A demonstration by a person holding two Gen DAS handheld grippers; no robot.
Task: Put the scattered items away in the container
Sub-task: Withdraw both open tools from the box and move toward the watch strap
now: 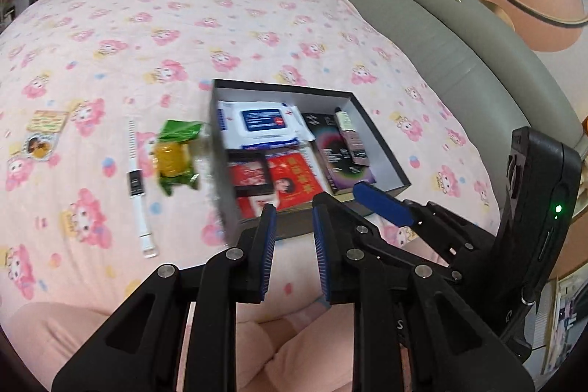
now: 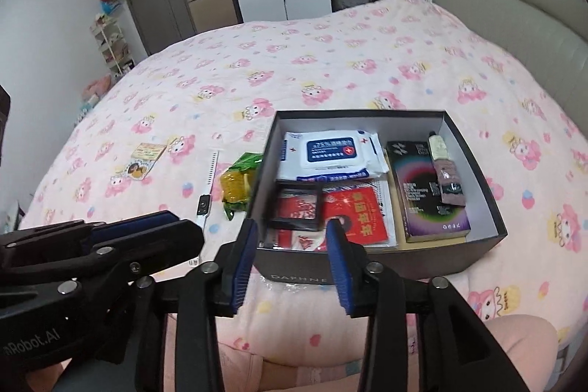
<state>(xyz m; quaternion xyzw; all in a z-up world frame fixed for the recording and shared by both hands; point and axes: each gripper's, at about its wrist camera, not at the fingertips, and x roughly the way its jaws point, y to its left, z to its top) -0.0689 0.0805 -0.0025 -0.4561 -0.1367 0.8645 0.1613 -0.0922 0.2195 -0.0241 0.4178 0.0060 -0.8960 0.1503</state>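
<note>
Box (image 2: 474, 168), dark outside and white inside, sits open on the pink bedspread (image 2: 330, 61) and fills the middle of the right wrist view, just past the right gripper (image 2: 290, 226) at its 12 o'clock. Well left of the box, at about 10 o'clock from that gripper, a small card (image 2: 141, 158) lies flat on the bedspread. Nearer, a white watch (image 2: 205, 199) lies stretched out, and just beside it a green snack pack (image 2: 239, 180) rests against the box's left wall.

Inside the box, left to right: a wipes pack (image 2: 330, 153) at the far left, a black frame (image 2: 297, 210) below it, a red booklet (image 2: 356, 212) beside the frame, then a dark book (image 2: 426, 193) with a tube (image 2: 444, 168) lying on it along the right wall.

The right gripper hangs with its jaws apart at a middling width, holding nothing, its tips over the box's near wall. The left gripper (image 1: 294, 208) is likewise parted and empty; in its own view the box (image 1: 382, 146) lies at 12 to 1 o'clock, the snack pack (image 1: 176, 153) and watch (image 1: 137, 186) at 10 o'clock, the card (image 1: 42, 135) farthest left. In the left wrist view the right gripper (image 1: 382, 202) shows at 2 o'clock, near the box's near right corner.
</note>
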